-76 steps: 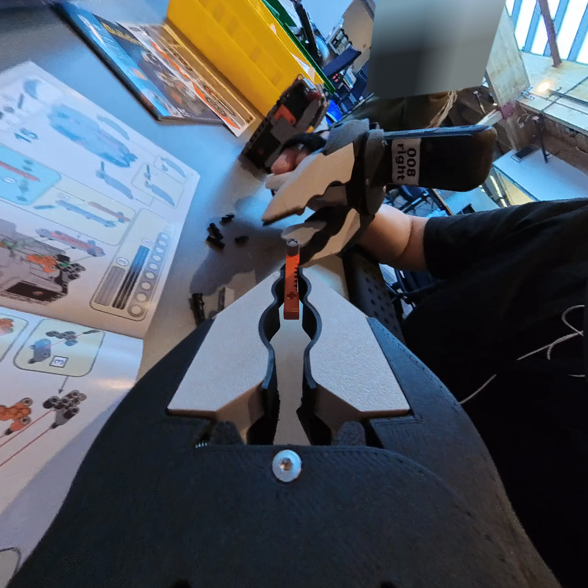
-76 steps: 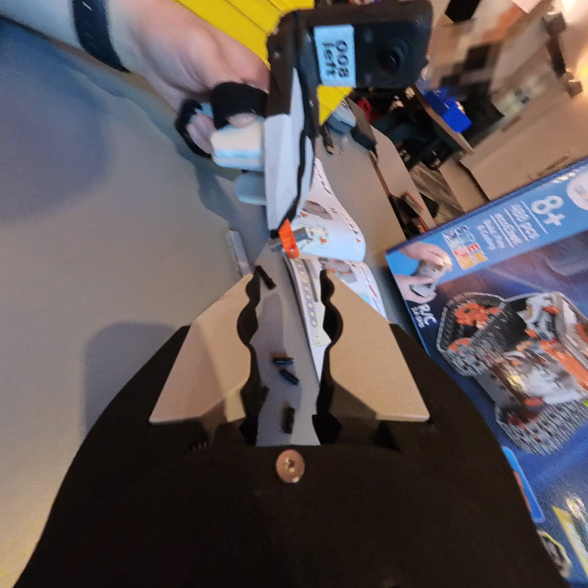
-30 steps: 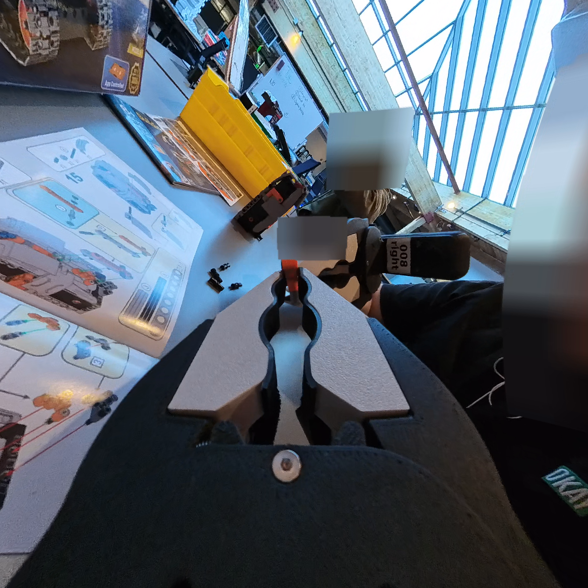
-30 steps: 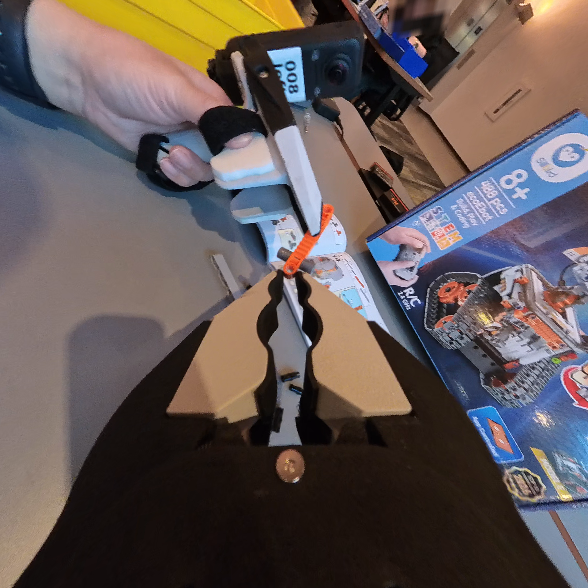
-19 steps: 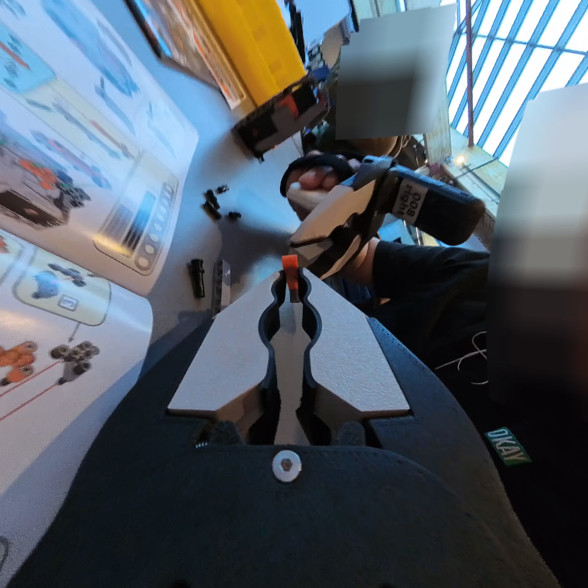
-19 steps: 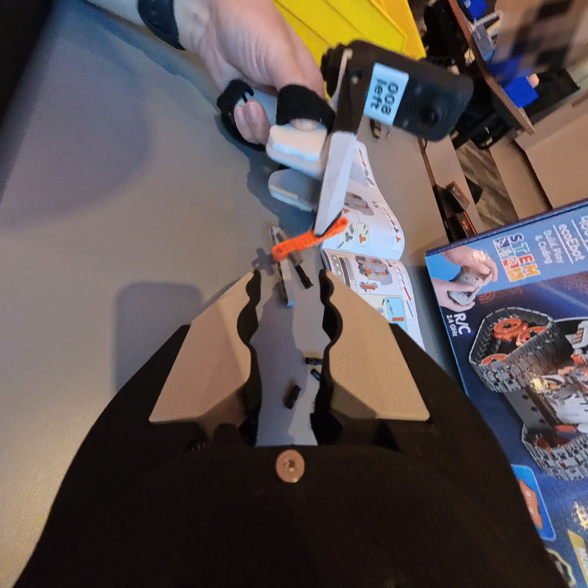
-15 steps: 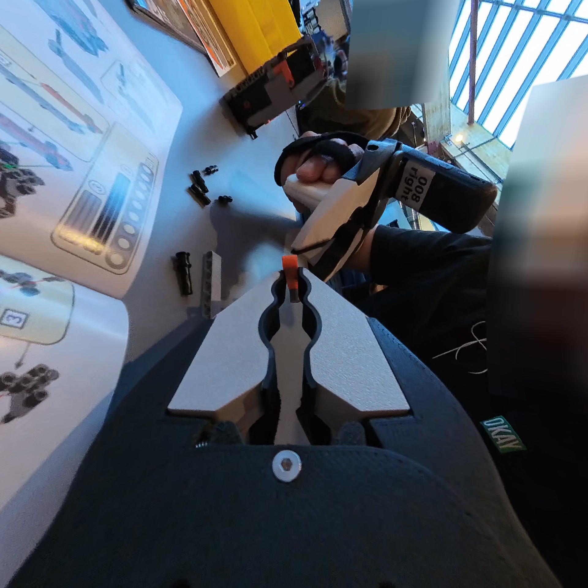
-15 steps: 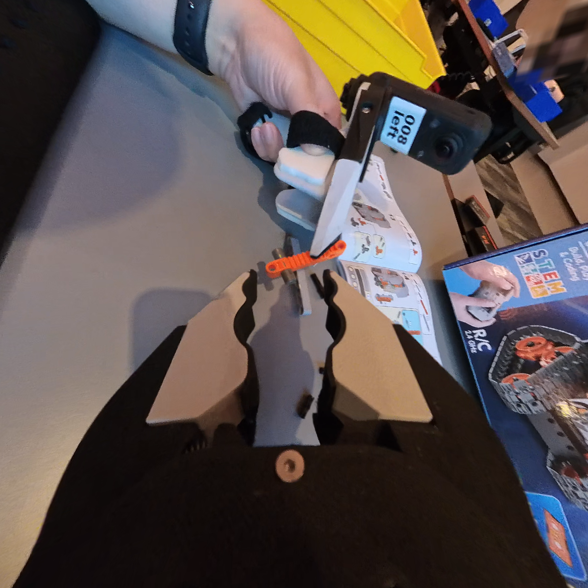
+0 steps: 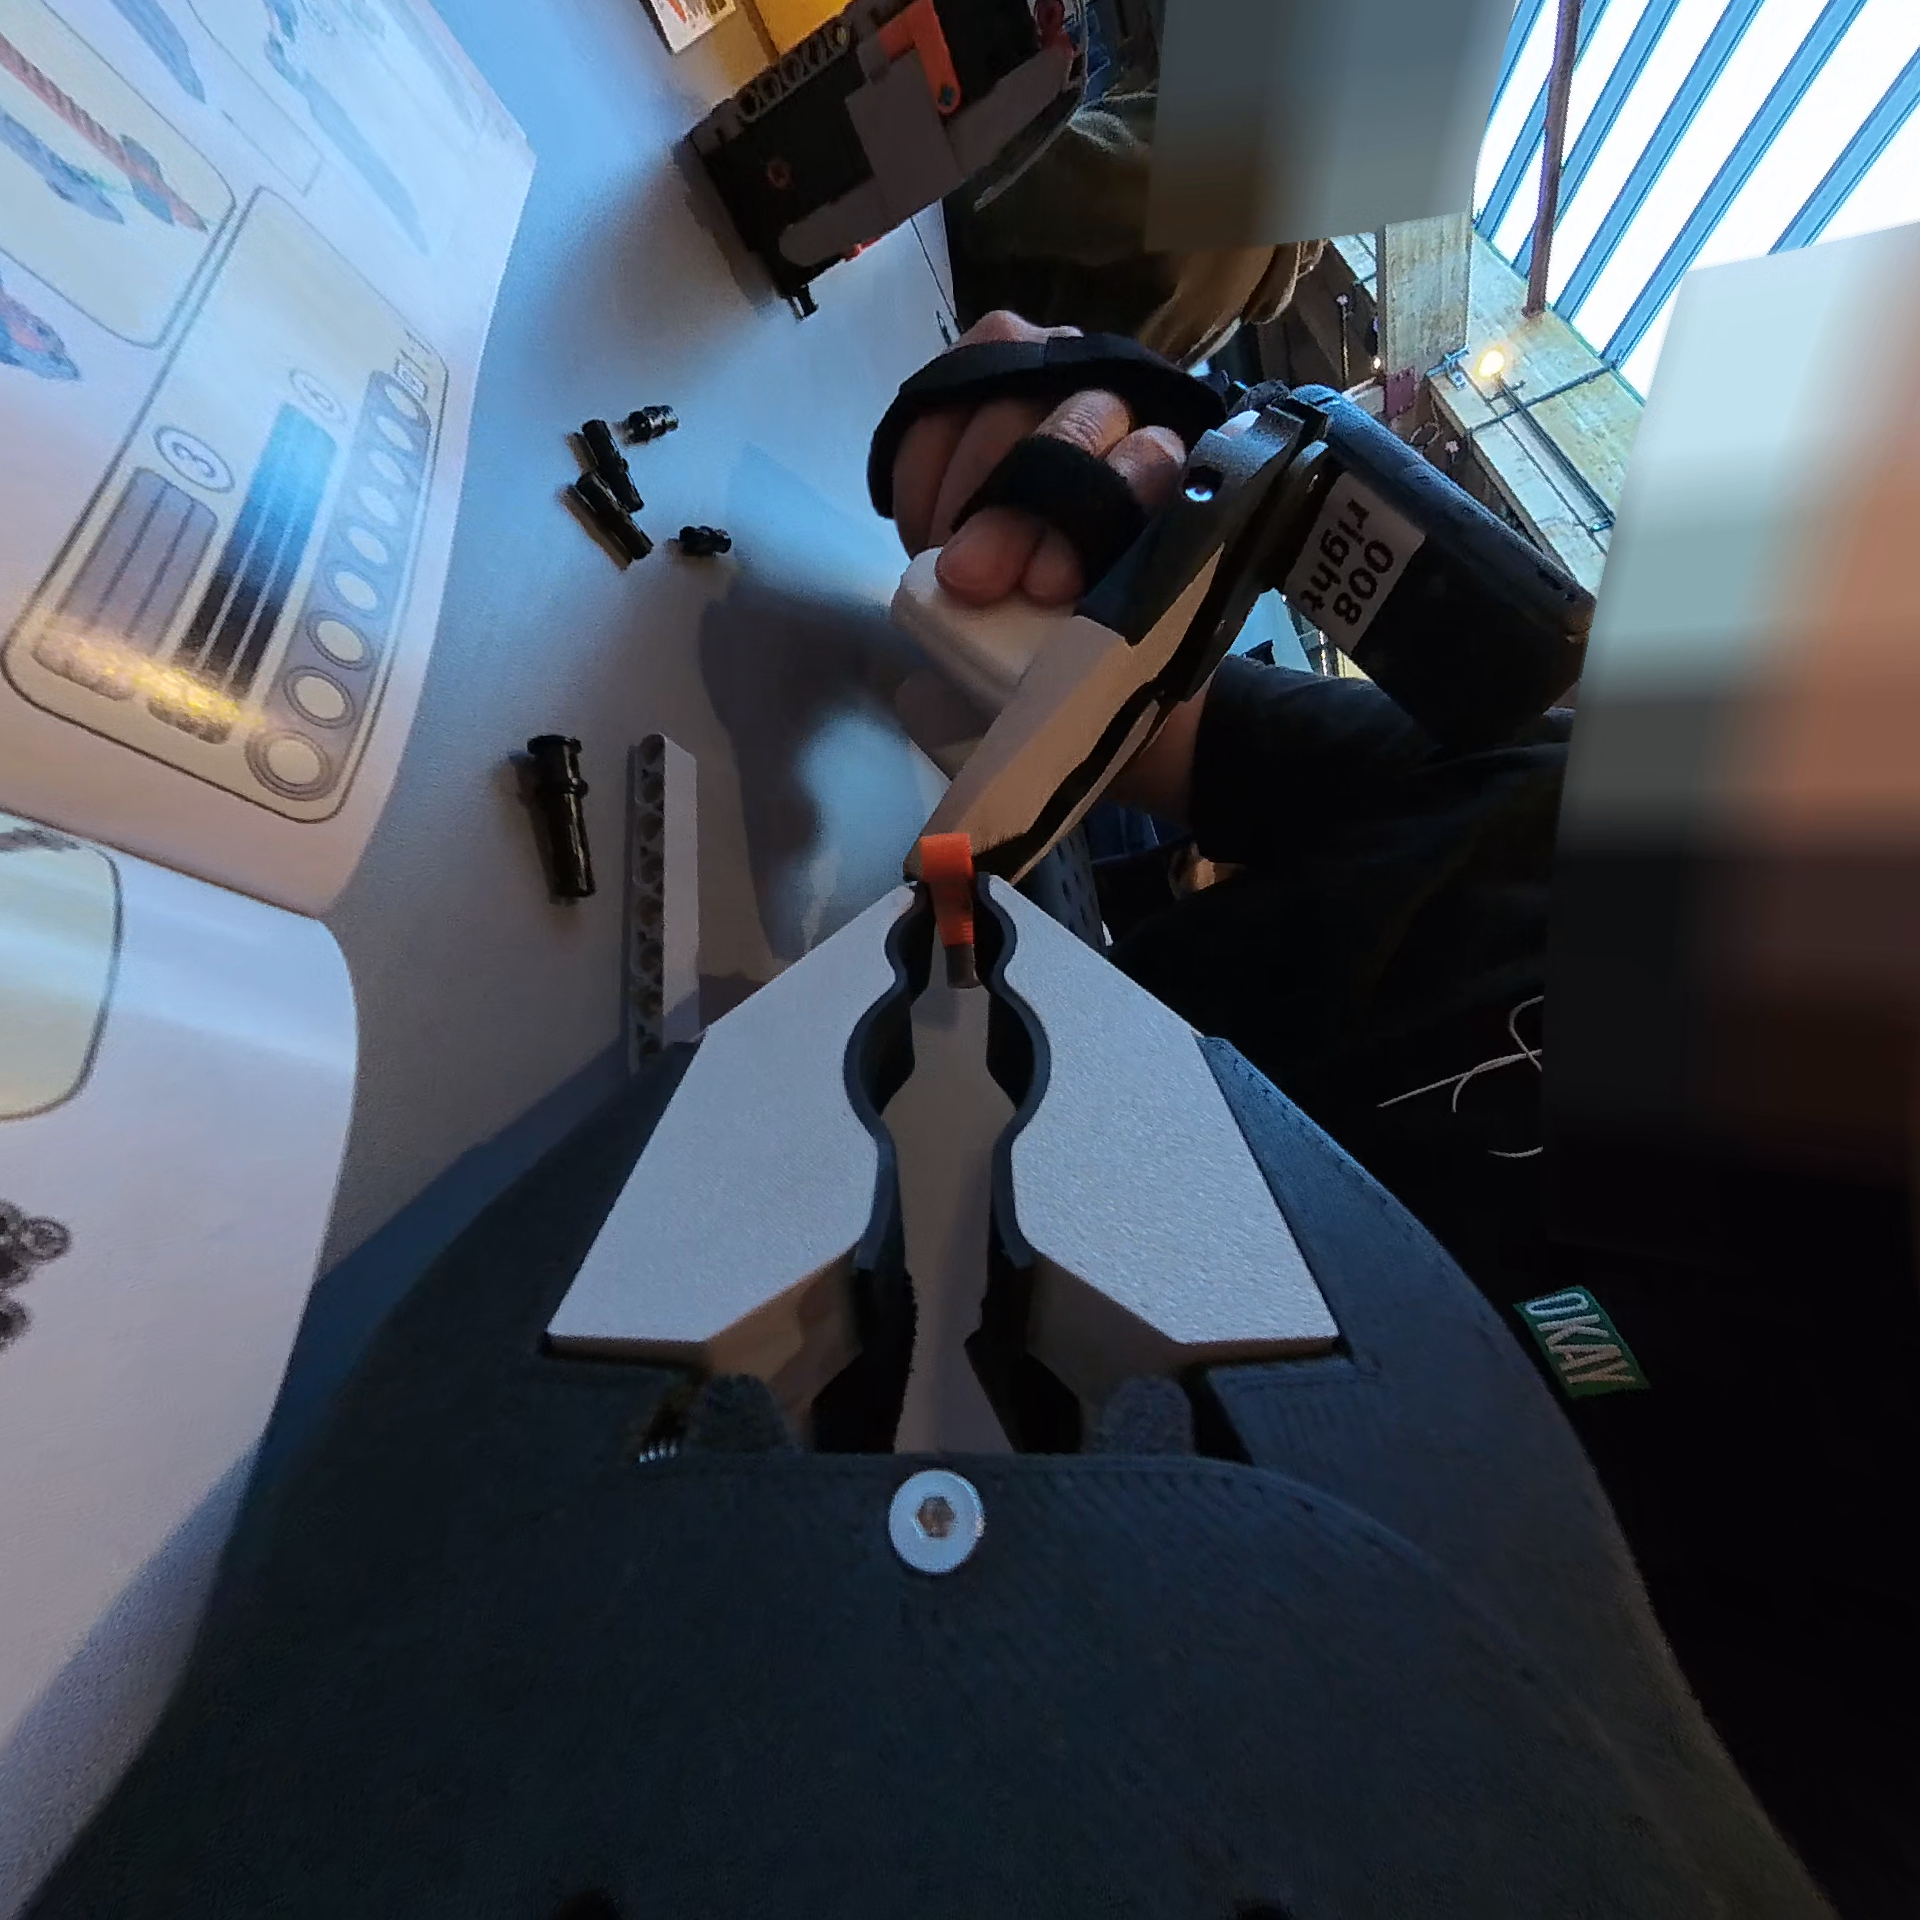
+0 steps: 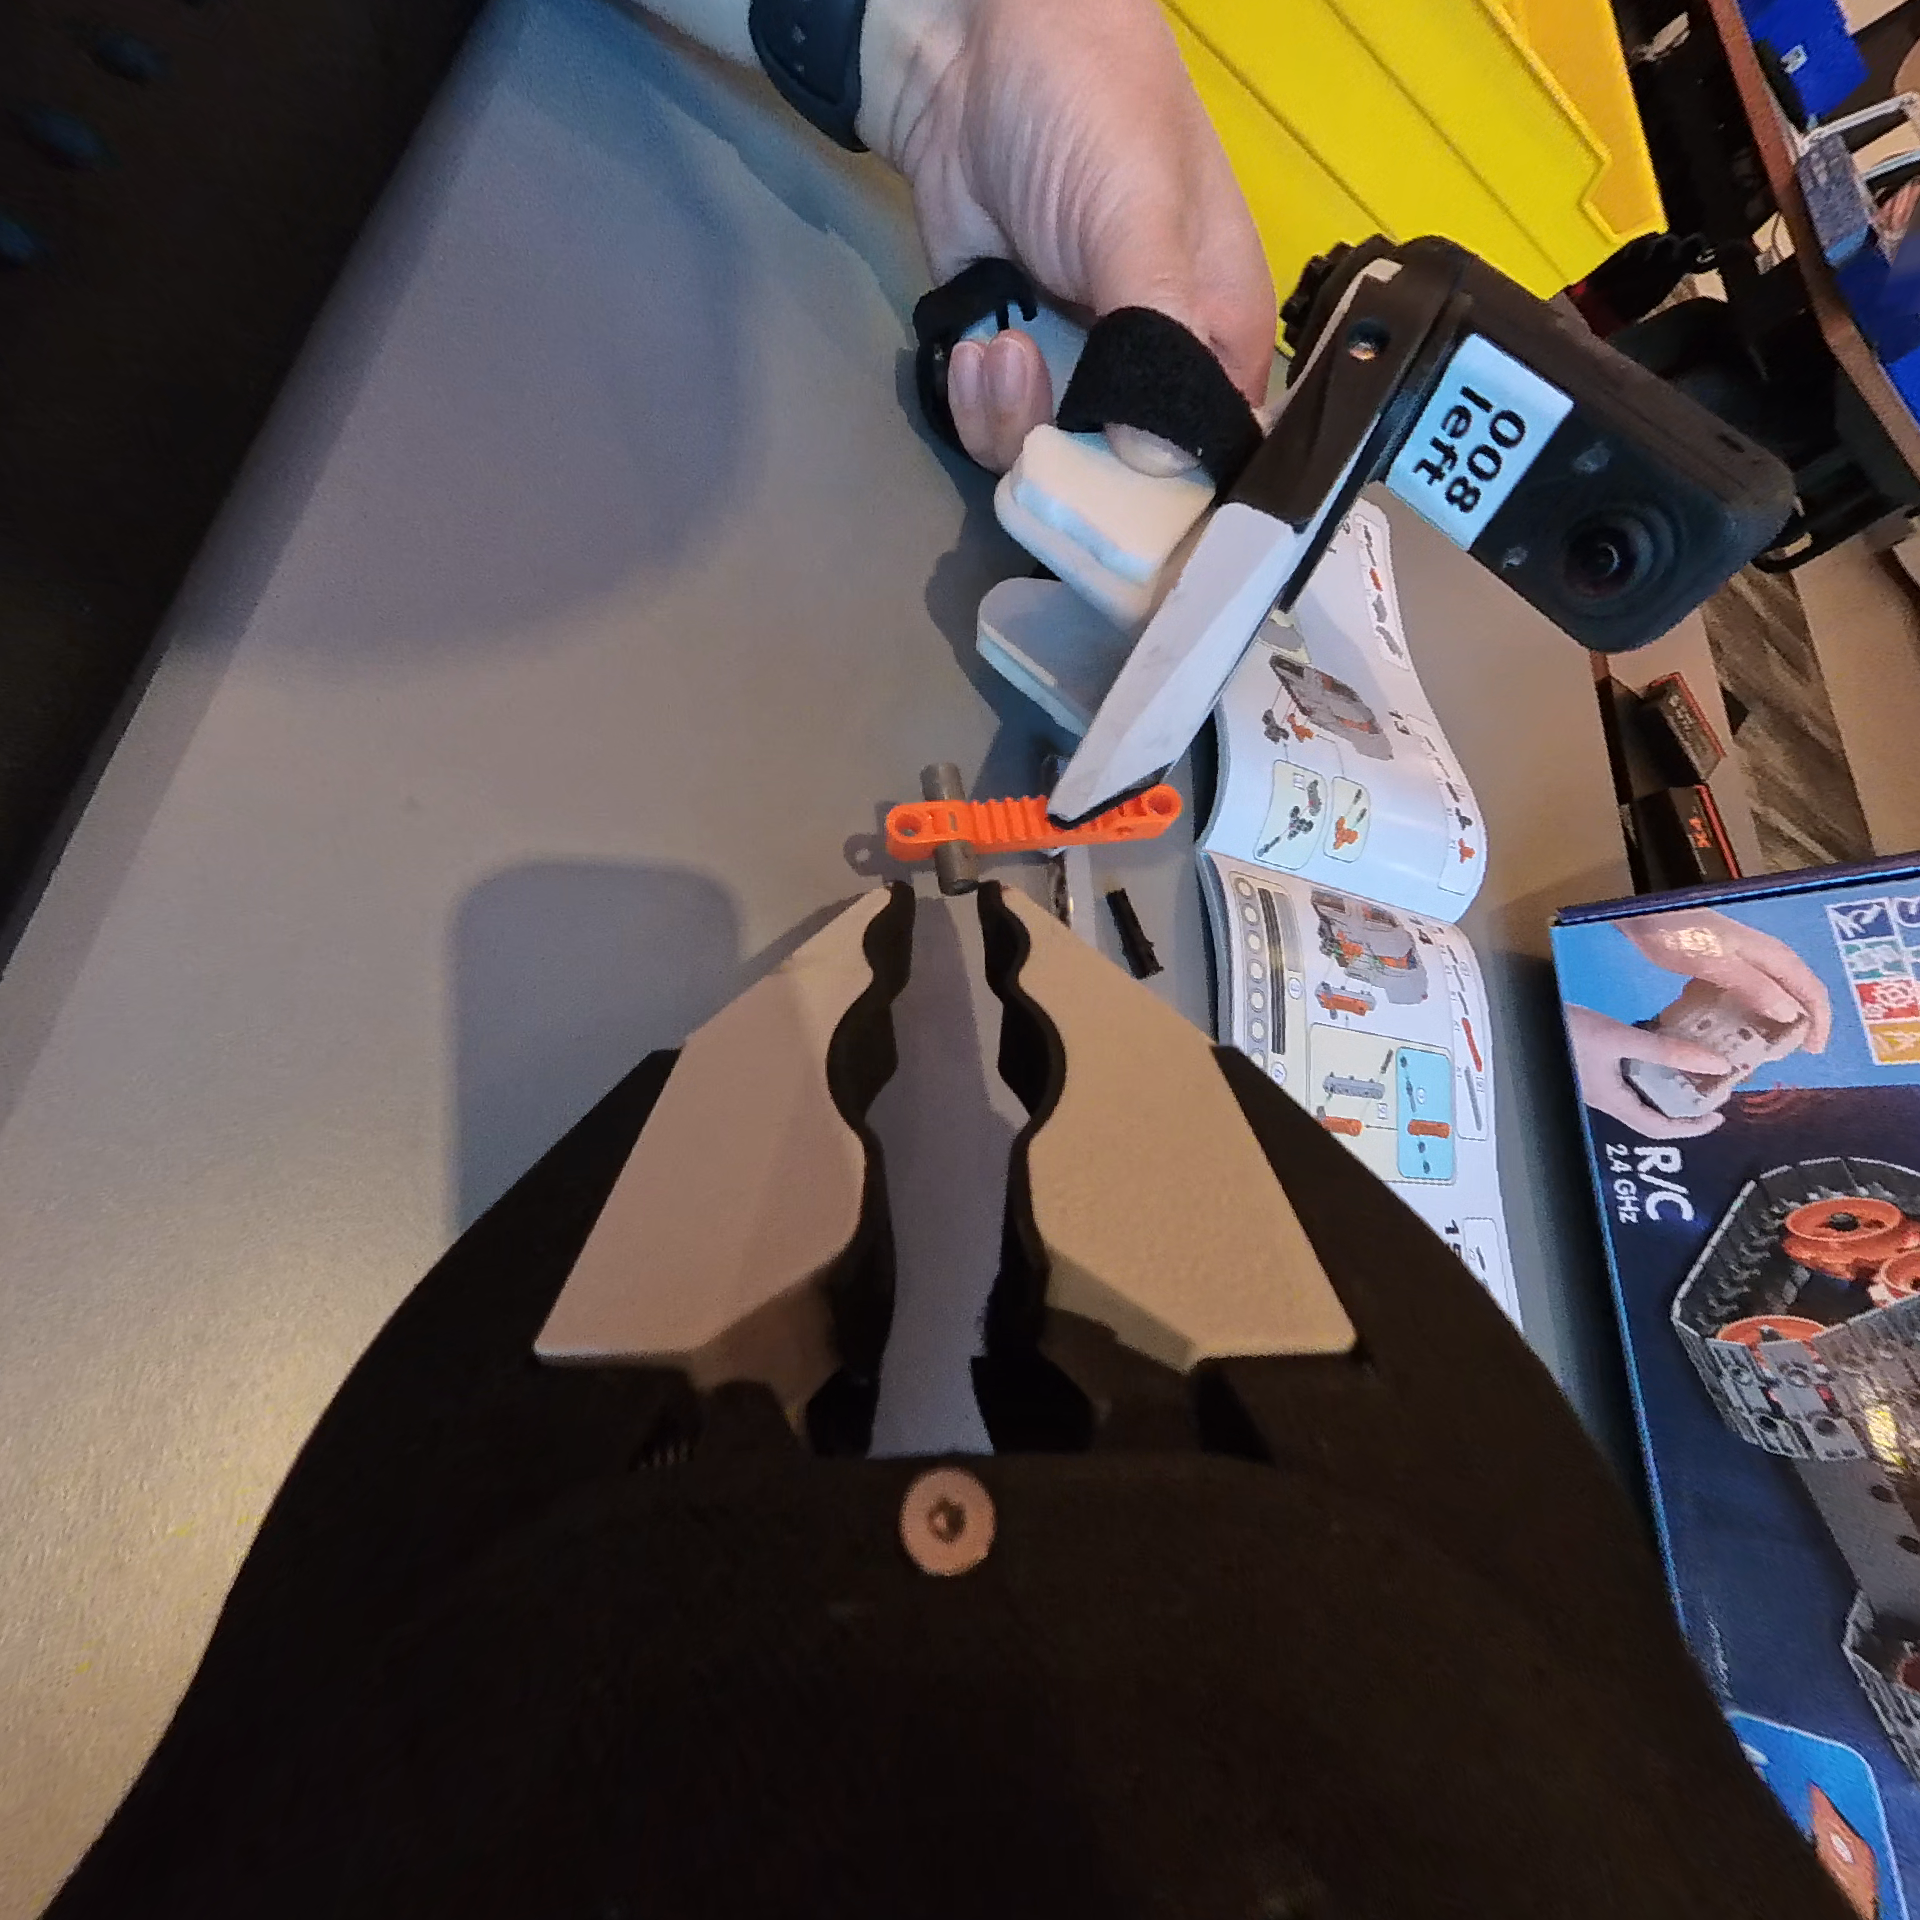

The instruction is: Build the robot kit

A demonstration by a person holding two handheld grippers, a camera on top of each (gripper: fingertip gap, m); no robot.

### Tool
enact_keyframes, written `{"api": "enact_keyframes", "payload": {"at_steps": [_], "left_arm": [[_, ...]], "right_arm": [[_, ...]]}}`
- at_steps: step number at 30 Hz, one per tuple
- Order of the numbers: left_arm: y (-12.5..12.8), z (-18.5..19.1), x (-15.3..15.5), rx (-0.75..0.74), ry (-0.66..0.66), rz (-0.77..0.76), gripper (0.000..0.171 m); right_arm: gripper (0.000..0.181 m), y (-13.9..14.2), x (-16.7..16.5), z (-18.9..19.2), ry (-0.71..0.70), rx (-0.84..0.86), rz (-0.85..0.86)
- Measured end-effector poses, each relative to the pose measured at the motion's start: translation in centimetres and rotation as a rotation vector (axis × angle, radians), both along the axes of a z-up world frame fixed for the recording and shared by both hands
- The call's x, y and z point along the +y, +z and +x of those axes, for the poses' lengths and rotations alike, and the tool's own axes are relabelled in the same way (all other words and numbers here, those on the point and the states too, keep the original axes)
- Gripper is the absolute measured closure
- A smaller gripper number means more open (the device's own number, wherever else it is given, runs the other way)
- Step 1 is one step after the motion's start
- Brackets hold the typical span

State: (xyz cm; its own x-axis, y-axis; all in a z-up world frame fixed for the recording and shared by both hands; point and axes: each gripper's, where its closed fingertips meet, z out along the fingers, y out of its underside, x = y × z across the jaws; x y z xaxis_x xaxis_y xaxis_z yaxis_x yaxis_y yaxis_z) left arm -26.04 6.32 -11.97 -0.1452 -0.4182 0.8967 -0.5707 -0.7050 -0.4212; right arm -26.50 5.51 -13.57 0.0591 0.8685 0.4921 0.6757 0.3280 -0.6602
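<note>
The orange beam (image 10: 1029,823) is held in the air above the grey surface (image 10: 436,582), clamped at one end by your left gripper (image 9: 948,914), whose fingers are closed on it. A short grey pin (image 10: 951,831) sits crosswise through the beam near its free end. Your right gripper (image 10: 945,896) has its fingers nearly closed, tips at the pin's lower end; contact cannot be confirmed. Risk: side load may twist the beam in the left grip, or the pin may drop beside the black connector (image 10: 1130,931) near the instruction booklet (image 10: 1340,935).
</note>
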Motion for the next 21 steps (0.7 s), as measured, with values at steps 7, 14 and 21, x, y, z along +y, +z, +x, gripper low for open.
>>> {"api": "enact_keyframes", "payload": {"at_steps": [7, 14, 21], "left_arm": [[-0.1, 0.0, -0.4, 0.008, -0.02, 0.002, 0.168], [0.2, -0.4, -0.1, 0.016, -0.022, -0.049, 0.157], [1.4, -1.4, 4.2, -0.04, 0.182, 0.08, 0.159]], "right_arm": [[0.176, 0.3, -0.4, -0.5, 0.026, 0.007, 0.031], [0.177, 0.0, -0.9, -0.6, 0.035, 0.013, -0.036], [0.177, -1.7, -2.8, -1.1, 0.087, -0.047, -0.163]]}}
